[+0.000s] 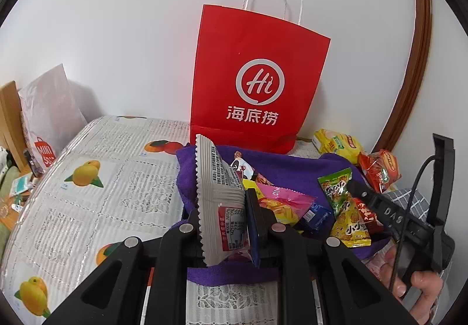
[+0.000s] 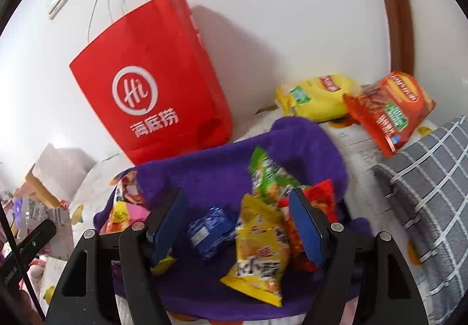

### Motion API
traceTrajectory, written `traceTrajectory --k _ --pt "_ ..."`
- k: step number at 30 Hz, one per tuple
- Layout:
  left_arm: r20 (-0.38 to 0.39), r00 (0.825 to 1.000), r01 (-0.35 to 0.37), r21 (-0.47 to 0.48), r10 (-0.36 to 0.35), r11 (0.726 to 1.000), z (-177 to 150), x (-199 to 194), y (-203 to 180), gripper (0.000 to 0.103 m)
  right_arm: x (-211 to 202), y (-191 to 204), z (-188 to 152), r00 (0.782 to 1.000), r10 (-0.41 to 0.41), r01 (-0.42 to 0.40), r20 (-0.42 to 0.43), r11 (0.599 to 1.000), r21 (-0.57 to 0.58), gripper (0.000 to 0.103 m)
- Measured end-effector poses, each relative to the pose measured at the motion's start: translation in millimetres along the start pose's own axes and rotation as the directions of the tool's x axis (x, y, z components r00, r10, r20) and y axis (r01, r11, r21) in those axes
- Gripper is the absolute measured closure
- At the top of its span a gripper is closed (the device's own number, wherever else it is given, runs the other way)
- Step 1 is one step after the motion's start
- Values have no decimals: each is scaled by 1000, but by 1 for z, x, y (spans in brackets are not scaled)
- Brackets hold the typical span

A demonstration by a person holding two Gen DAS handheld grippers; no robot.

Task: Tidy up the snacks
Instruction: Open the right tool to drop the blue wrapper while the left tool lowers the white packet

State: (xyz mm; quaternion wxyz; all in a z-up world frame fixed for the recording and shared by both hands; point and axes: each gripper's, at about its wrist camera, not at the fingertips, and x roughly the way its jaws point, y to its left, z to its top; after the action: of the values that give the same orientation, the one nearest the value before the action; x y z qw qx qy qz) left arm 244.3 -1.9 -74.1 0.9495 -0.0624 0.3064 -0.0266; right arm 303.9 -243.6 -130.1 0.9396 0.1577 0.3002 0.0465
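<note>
My left gripper [image 1: 226, 219] is shut on a silver-white snack packet [image 1: 218, 196] and holds it upright above the purple cloth [image 1: 292, 169]. A red paper bag [image 1: 254, 79] with white handles stands against the wall behind it; it also shows in the right wrist view [image 2: 152, 82]. My right gripper [image 2: 237, 225] is open above the purple cloth [image 2: 222, 167], with a blue packet [image 2: 212, 232] and a yellow packet [image 2: 260, 251] between its fingers. Green [image 2: 269, 175] and red [image 2: 318, 199] packets lie beside them. The right gripper also shows in the left wrist view [image 1: 380, 205].
A yellow chip bag [image 2: 316, 99] and an orange chip bag [image 2: 389, 111] lie at the back right by the wall. A grey checked cushion [image 2: 430, 190] is at the right. A fruit-print tablecloth [image 1: 96, 178] covers the table. A white Miniso bag [image 1: 44, 131] stands far left.
</note>
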Motion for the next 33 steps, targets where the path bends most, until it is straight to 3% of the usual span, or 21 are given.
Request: traceTrajectory --k 8,14,20,28,33 --pt "-19 999 28 5 -28 1000 2 0 -12 85 -1 -14 4 1000 10 -9 -9 999 52 31" --pt "-8 999 44 66 -44 997 14 -6 -41 85 -6 -15 5 1000 -7 6 11 999 46 31" --pt "-45 996 78 91 -74 993 26 13 -70 85 -13 -23 9 999 -31 30 35 998 48 31" --pt "-145 976 171 37 -164 985 28 55 -91 85 -18 -45 14 998 -37 30 49 992 125 31" --pt "-234 952 205 15 -196 979 16 84 -99 85 -17 -57 15 999 -18 10 41 984 179 31"
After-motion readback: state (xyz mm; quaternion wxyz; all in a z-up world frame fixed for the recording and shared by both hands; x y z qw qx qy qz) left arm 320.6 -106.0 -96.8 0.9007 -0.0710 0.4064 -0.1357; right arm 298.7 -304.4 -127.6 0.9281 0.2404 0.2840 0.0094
